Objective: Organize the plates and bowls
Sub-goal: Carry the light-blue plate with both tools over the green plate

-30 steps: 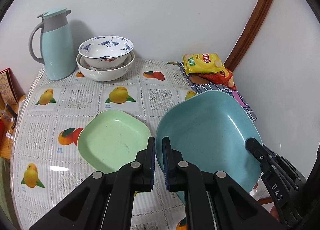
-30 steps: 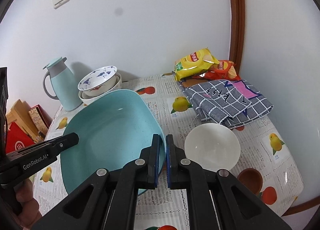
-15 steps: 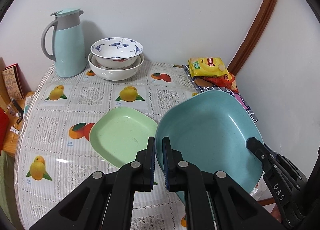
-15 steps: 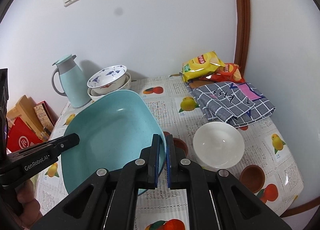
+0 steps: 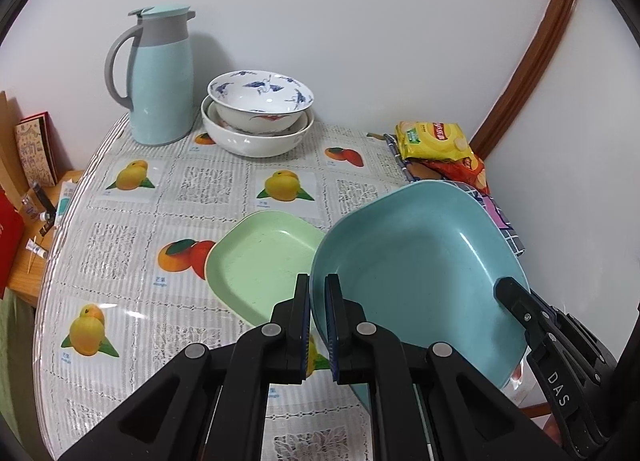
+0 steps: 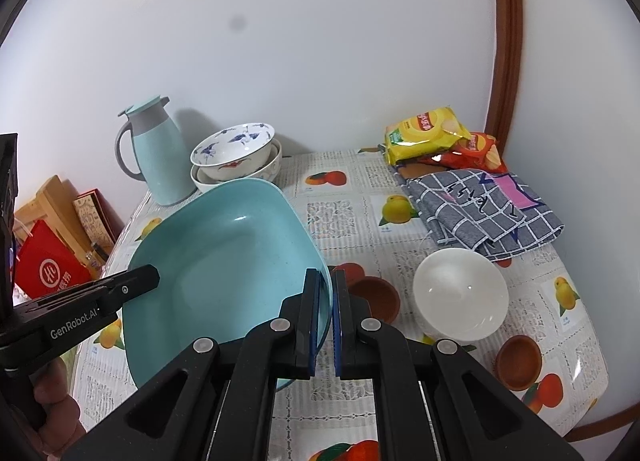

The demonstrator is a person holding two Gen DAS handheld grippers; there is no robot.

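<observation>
Both grippers, left gripper (image 5: 317, 315) and right gripper (image 6: 323, 311), remain clamped on the blue plate (image 5: 416, 261), carried toward the green plate (image 5: 260, 261) for stacking.

A large plate (image 5: 416, 273) held above the tabletop (image 5: 120, 261), its left rim in the left gripper (image 5: 317, 325), its right rim in the right gripper (image 6: 325, 321). A smaller plate (image 5: 256, 261) lies below to its left. Against the wall, two nested bowls (image 5: 256, 117) sit right of a jug (image 5: 158, 77). Snack bags (image 6: 436, 137) lie behind a folded cloth (image 6: 484, 209), a bowl (image 6: 460, 295) in front of it.
</observation>
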